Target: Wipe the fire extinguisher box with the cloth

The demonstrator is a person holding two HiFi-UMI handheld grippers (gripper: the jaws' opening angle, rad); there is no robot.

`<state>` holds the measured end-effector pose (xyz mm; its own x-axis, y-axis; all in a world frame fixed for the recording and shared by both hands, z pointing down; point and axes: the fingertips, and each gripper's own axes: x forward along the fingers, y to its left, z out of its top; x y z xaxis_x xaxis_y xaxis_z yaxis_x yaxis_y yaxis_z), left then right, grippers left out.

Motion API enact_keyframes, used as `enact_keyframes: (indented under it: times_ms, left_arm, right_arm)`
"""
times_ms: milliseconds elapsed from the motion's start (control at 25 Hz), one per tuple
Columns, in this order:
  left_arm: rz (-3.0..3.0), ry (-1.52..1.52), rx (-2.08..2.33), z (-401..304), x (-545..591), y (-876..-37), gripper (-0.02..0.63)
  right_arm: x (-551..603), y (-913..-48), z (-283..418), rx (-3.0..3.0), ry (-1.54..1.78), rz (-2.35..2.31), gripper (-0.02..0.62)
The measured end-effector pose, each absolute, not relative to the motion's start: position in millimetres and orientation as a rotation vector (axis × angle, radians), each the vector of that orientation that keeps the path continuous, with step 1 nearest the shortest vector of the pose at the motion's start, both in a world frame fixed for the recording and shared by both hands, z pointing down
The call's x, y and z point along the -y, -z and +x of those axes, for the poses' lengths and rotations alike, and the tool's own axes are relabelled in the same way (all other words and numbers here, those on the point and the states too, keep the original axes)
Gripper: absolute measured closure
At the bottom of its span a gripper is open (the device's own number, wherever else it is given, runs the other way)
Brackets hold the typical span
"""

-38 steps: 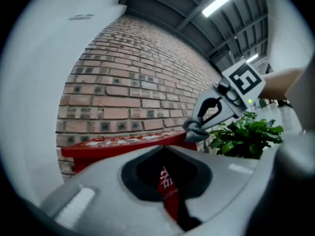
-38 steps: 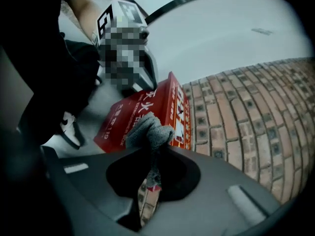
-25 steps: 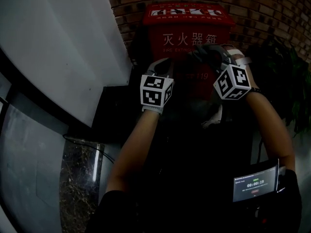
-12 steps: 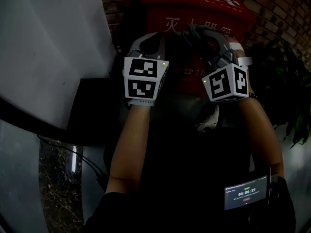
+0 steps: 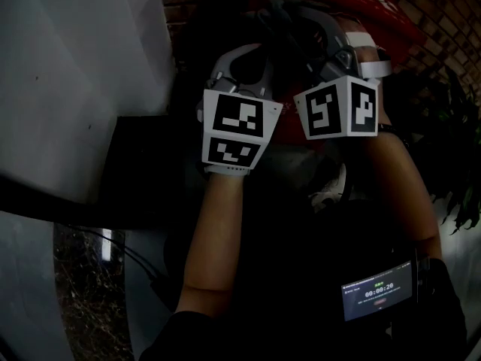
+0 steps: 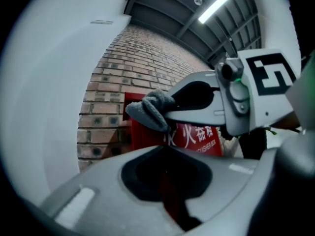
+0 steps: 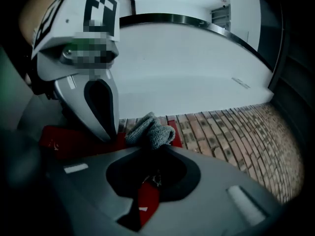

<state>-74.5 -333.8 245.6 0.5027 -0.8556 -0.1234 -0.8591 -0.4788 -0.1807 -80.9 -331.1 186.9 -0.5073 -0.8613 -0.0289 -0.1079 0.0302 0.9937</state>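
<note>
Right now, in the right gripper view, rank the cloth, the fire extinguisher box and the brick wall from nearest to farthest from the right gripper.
1. cloth: pinched in the right gripper's jaws.
2. fire extinguisher box: red, just behind the cloth, lower left.
3. brick wall: behind the box, running off right.

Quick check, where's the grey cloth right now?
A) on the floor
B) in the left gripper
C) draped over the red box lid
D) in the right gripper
D: the right gripper has its jaws shut on the bunched grey cloth. The left gripper holds nothing, and the red fire extinguisher box shows beyond it.
</note>
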Motion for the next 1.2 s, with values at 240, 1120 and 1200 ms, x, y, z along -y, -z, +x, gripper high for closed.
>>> enact_keyframes:
  times_ms: [240,1120,1200]
  left_arm:
    - [-2.52,-0.079,-1.521,-86,326,-251,0.603]
    - [-2.696,0.066,-1.418,-30,316,-326,0.603]
    - [-2.669,0.098,-1.428,-32,317,-329,0.603]
  right_arm:
    - [350,-184,-87,1.64,1.527,1.013,0.568]
    - [361,-204,145,1.397,1.114,1.073,0.568]
    - [361,-204,161,1.361,1.073,1.082,0.568]
